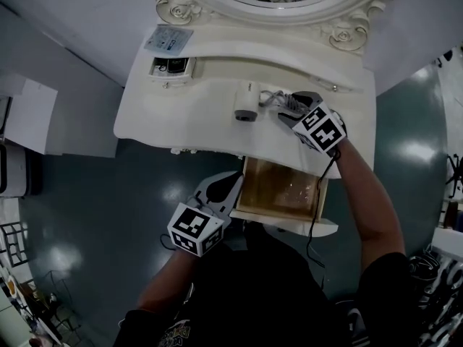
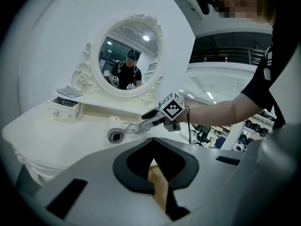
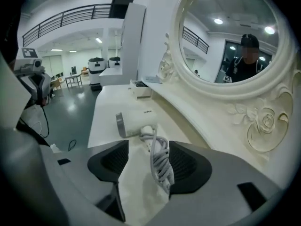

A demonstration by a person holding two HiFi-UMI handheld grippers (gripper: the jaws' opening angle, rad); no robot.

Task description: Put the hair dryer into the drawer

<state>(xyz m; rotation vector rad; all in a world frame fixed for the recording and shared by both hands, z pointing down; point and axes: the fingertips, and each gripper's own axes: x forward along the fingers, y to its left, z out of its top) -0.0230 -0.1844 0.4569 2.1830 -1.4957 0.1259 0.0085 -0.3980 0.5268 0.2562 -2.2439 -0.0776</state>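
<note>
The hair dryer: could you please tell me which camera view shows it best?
The right gripper view: the hair dryer lies close ahead on the vanity top, its coiled cord between the open right gripper. The head view shows it small from above; the left gripper view shows it small, barrel end-on.

Your left gripper [image 2: 151, 140] fills the foreground, jaws meeting at the tips. A strip of wood [image 2: 159, 187] shows through the hollow behind them. Beyond, on the white dressing table [image 2: 42, 131], the hair dryer [image 2: 115, 134] lies on its side, open end toward you, its cord [image 2: 132, 127] bunched beside it. Your right gripper [image 2: 142, 120] sits at that cord, forearm [image 2: 221, 109] reaching in from the right. The oval mirror [image 2: 141, 46] behind reflects a person.
</note>
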